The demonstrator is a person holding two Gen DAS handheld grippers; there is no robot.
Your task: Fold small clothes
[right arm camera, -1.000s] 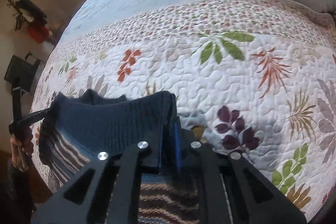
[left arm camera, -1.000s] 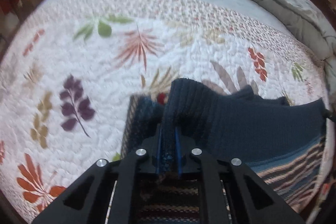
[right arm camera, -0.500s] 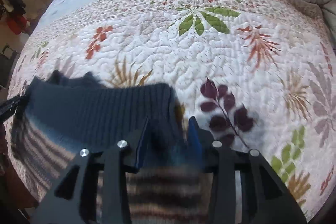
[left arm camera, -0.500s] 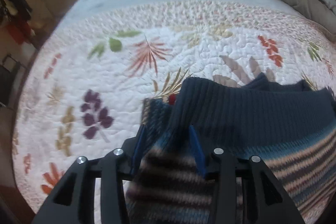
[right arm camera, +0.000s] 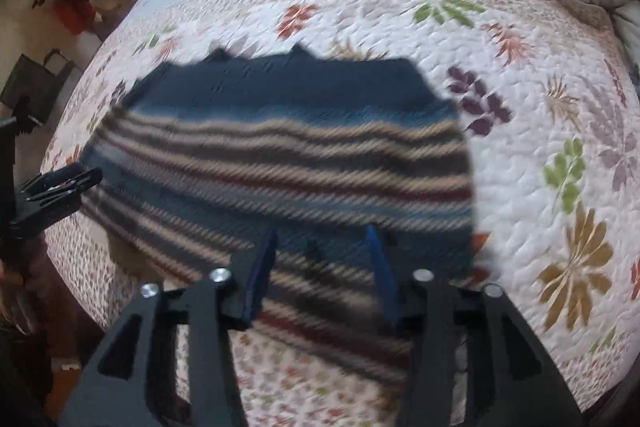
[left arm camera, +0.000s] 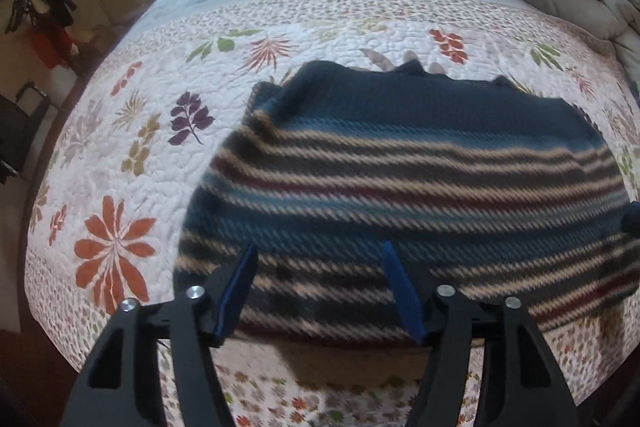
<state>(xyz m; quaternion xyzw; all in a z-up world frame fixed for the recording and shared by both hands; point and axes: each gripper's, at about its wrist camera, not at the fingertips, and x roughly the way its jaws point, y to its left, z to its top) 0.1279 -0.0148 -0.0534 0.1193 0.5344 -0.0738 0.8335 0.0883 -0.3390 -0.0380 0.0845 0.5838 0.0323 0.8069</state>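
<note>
Lying flat on the quilt (left arm camera: 120, 147), near its front edge: striped sweater (left arm camera: 400, 167), navy band on the far side. Left gripper (left arm camera: 320, 291) and right gripper (right arm camera: 320, 267) hover over the near hem, jaws apart, nothing pinched. Risk: the soft knit's near hem sits close to the bed edge; a snagging pad could drag the fold askew. A second ago both clamped the navy edge; jaws have just been opening, cloth now released.
</note>
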